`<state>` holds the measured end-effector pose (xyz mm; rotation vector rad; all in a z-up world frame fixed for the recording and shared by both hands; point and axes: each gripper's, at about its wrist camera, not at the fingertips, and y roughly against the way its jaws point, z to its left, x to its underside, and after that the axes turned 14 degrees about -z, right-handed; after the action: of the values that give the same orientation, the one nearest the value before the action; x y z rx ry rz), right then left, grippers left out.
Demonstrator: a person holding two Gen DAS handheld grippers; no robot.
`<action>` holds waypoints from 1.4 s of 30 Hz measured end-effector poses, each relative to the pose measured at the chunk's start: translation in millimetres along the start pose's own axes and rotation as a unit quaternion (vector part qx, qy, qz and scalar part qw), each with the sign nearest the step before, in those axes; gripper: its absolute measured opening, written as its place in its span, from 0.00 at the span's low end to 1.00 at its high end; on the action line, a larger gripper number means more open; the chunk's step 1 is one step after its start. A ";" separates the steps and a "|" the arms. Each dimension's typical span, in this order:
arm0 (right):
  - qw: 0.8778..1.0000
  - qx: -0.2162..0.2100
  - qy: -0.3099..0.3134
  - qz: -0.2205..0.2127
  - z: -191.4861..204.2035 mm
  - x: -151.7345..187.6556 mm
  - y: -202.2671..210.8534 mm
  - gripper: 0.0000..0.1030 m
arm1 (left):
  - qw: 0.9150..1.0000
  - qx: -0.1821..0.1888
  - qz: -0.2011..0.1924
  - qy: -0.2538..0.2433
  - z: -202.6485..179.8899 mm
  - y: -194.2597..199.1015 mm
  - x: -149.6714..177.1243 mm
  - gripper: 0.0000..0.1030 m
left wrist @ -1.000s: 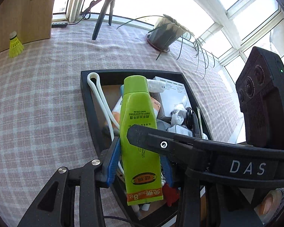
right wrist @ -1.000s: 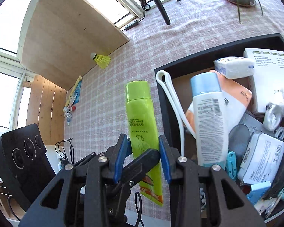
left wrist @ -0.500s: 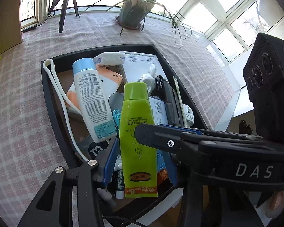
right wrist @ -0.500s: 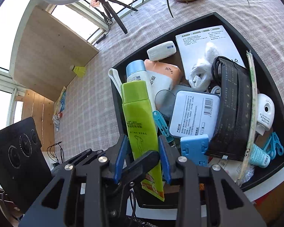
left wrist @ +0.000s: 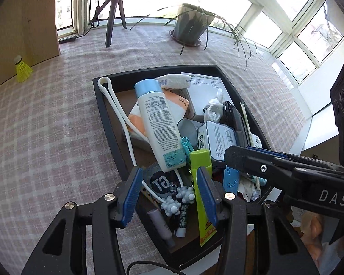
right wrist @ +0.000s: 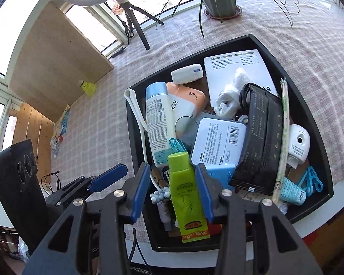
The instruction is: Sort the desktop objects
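A black tray [left wrist: 107, 123] [right wrist: 309, 112] on the checked tablecloth holds several items. The lime-green tube [left wrist: 201, 183] [right wrist: 185, 190] lies in the tray's near corner, on other items. My left gripper [left wrist: 169, 194] is open above the tray's near edge; the tube shows by its right finger and does not look clamped. My right gripper [right wrist: 172, 190] is open with the tube lying loose between its blue pads. A white bottle with a blue cap [left wrist: 158, 123] [right wrist: 158, 119] lies next to the tube.
In the tray are also a white booklet [right wrist: 238, 68], a grey box [right wrist: 217, 144], a black pouch [right wrist: 261, 137], a white strap [left wrist: 117, 107] and blue clips [right wrist: 312, 181]. A yellow shuttlecock [left wrist: 21, 68], a tripod [left wrist: 113, 16], a potted plant [left wrist: 190, 25] and a wooden board [right wrist: 57, 57] stand beyond.
Both grippers carried the green tube from beside the tray to over it. Both jaws have opened and the tube now lies in the tray's near corner.
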<state>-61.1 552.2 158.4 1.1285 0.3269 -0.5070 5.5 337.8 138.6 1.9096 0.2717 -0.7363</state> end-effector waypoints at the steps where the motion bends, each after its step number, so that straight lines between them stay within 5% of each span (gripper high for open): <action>1: 1.000 0.002 0.006 -0.003 3.3 0.4 0.5 0.40 | 1.000 -0.006 -0.005 0.001 2.9 4.4 -1.1 0.46; 10: 0.997 0.005 0.055 -0.051 37.1 11.5 16.3 0.50 | 0.996 -0.067 -0.066 -0.002 29.0 45.9 -8.8 0.46; 20: 0.991 0.004 0.106 -0.080 72.0 12.4 15.4 0.56 | 0.989 -0.116 -0.086 0.027 63.1 63.9 -8.5 0.46; 42: 0.974 -0.076 0.210 -0.027 162.0 32.6 -41.7 0.58 | 0.964 -0.210 -0.084 0.135 166.7 95.7 22.2 0.49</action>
<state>-56.9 382.6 174.7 1.0734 0.7539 -0.2809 8.4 144.6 148.8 1.5857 0.7123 -0.4764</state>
